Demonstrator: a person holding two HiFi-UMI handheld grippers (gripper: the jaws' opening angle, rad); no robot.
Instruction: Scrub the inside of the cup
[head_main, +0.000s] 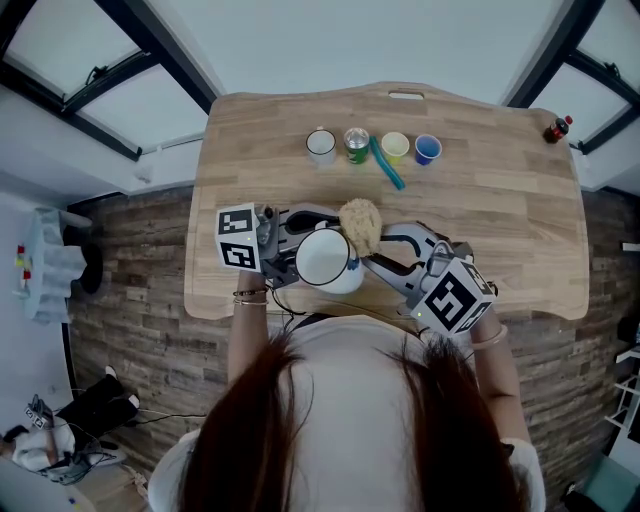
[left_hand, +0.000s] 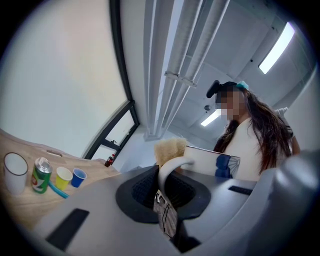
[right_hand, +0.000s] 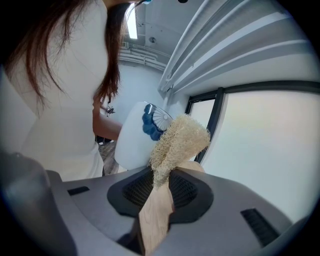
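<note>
A white cup (head_main: 322, 258) with a blue pattern hangs over the table's near edge, its mouth turned up toward the head view. My left gripper (head_main: 291, 249) is shut on the cup's handle (left_hand: 172, 168). My right gripper (head_main: 386, 258) is shut on the wooden handle (right_hand: 156, 216) of a loofah brush. The loofah head (head_main: 360, 225) sits by the cup's far right rim, outside the mouth. In the right gripper view the loofah head (right_hand: 180, 141) stands in front of the cup's patterned outer wall (right_hand: 140, 136). In the left gripper view the loofah head (left_hand: 169, 149) shows just behind the cup (left_hand: 212, 163).
On the wooden table (head_main: 500, 210), at the back, stand a white cup (head_main: 321, 145), a green can (head_main: 356, 145), a yellow cup (head_main: 395, 147) and a blue cup (head_main: 427, 149), with a teal stick (head_main: 388, 166) lying by them. A small bottle (head_main: 558, 128) stands at the far right corner.
</note>
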